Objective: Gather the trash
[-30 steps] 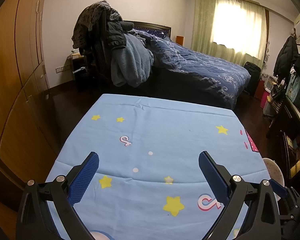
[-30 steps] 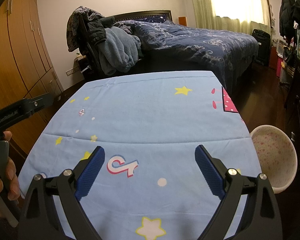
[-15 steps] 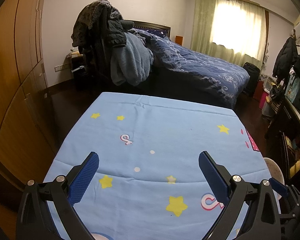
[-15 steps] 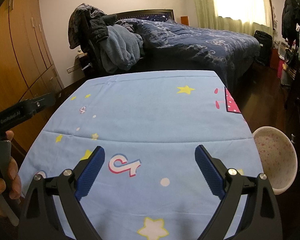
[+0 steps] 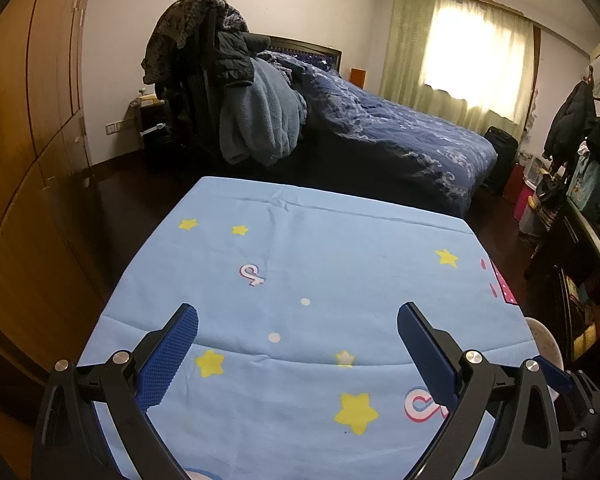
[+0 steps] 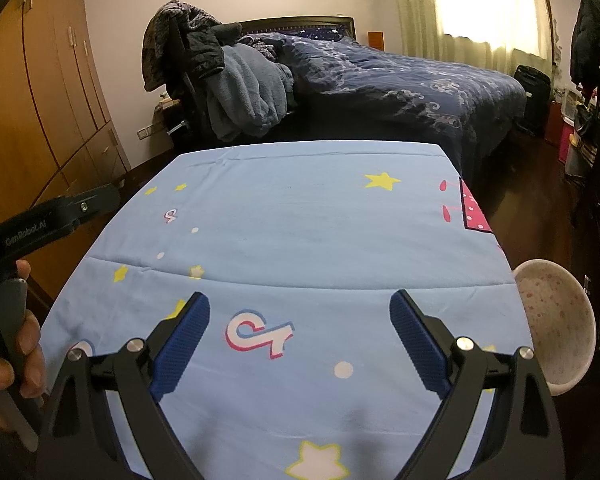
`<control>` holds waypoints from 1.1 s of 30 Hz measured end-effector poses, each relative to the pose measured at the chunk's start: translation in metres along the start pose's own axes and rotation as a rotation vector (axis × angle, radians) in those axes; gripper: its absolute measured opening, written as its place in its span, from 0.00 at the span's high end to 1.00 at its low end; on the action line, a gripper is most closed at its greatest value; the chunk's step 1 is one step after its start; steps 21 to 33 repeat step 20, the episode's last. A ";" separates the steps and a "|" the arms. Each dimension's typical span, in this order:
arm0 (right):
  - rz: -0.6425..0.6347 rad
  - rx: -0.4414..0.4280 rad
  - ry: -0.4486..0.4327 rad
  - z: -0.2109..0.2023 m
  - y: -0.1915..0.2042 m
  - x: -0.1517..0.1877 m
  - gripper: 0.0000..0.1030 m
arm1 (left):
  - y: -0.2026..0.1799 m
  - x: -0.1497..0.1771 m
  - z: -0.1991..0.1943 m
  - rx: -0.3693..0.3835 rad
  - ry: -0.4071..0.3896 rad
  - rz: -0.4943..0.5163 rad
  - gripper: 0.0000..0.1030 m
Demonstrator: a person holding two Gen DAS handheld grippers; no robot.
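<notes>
Left gripper [image 5: 298,320] — fingers [image 5: 172,354] spread — above blue cloth [image 5: 320,248].

A pale round bin [image 6: 556,324] with a speckled inside stands upright and open-mouthed at the right edge of the right wrist frame, just below centre, close beside the right side of the blue cloth [image 6: 300,220]. In the left wrist frame only a sliver of its rim [image 5: 544,336] shows at lower right.

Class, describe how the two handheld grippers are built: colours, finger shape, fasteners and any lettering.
Both the left gripper and the right gripper have black frames with silver screw heads and flat, blue, ribbed fingers. In the right wrist view, the left gripper's black body carries white lettering that seems to read "GenRobot.AI". No cables or sleeves show.
</notes>
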State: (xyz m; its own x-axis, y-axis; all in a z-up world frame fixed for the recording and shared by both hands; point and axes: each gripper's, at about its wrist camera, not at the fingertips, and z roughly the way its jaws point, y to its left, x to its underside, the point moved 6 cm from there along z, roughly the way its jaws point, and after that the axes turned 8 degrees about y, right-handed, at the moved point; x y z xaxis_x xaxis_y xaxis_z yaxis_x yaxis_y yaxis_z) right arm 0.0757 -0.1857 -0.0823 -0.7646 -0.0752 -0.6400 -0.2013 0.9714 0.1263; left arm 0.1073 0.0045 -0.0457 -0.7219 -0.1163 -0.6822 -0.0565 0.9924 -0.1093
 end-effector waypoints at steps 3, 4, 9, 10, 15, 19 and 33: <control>0.001 -0.001 0.000 0.000 -0.001 0.000 0.11 | 0.000 -0.001 0.000 -0.001 -0.004 0.010 0.04; 0.002 -0.001 0.000 0.000 0.000 0.000 0.11 | -0.001 -0.001 0.000 -0.001 -0.006 0.017 0.04; 0.006 0.000 0.000 0.000 -0.001 0.000 0.11 | -0.007 0.000 -0.002 0.003 -0.021 0.045 0.03; 0.007 0.000 0.000 0.000 -0.001 0.000 0.11 | -0.007 0.001 -0.001 0.003 -0.018 0.049 0.04; 0.007 0.000 0.000 0.000 -0.002 0.000 0.11 | -0.006 0.002 0.003 -0.011 0.000 0.045 0.04; 0.008 0.001 0.001 0.001 -0.002 0.000 0.10 | -0.003 0.004 0.006 0.003 0.011 0.024 0.04; 0.010 0.001 0.001 0.001 -0.003 0.000 0.10 | -0.003 0.005 0.008 0.002 0.017 0.022 0.04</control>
